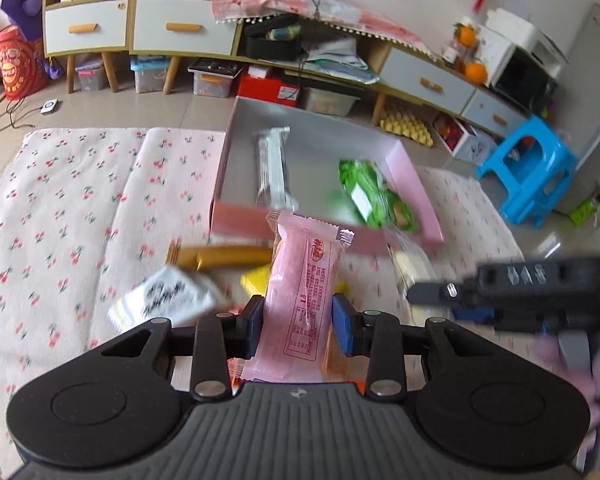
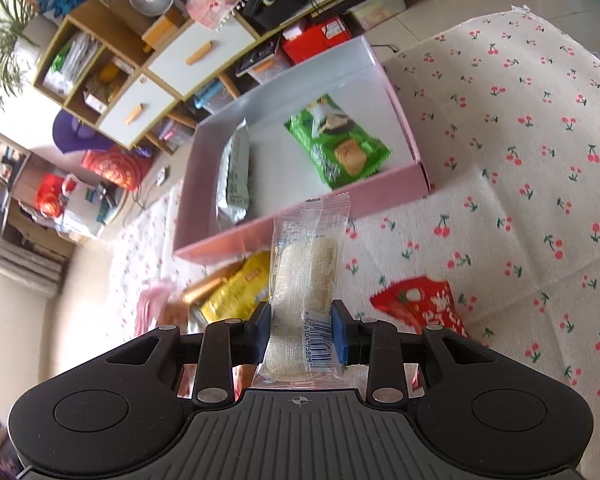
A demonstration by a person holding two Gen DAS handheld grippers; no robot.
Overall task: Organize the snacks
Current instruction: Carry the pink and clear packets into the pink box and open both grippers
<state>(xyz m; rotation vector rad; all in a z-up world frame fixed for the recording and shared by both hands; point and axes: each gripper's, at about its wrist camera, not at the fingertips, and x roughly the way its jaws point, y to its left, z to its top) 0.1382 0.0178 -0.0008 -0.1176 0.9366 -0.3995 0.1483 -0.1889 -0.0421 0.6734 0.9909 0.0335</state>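
Pink plastic wrapper first: we have the left gripper (image 1: 296,322) clamped on a pink snack packet (image 1: 300,300), pads pressing its lower half, the top standing free above the jaws. Our right gripper (image 2: 300,330) is closed on a clear-wrapped biscuit packet (image 2: 306,280), held near its bottom seam. Both packets hang short of the pink box (image 2: 404,182), just before its near wall.

Risks as we judge them:
- Both grips are low on slippery film. A quick swing could let either packet tip or slide out before it clears the wall.
- The near wall stands between packets and box floor. Carrying too low could catch a packet's end on the rim and pull it from the pads.
- The two grippers are close; the right one shows blurred at the edge of the left view. Both heading for the same opening could knock together.
- Squeezing the clear packet harder could crack the biscuits.

Box contents: a silver-grey packet (image 2: 234,176) lies along the left side, a green crisp packet (image 2: 338,148) toward the right wall. The floor between and in front of them is bare.

Still on the cherry-print cloth (image 2: 520,160): a yellow packet (image 2: 236,292), a gold stick packet (image 1: 224,258), a white packet (image 1: 168,298), a red packet (image 2: 424,308).
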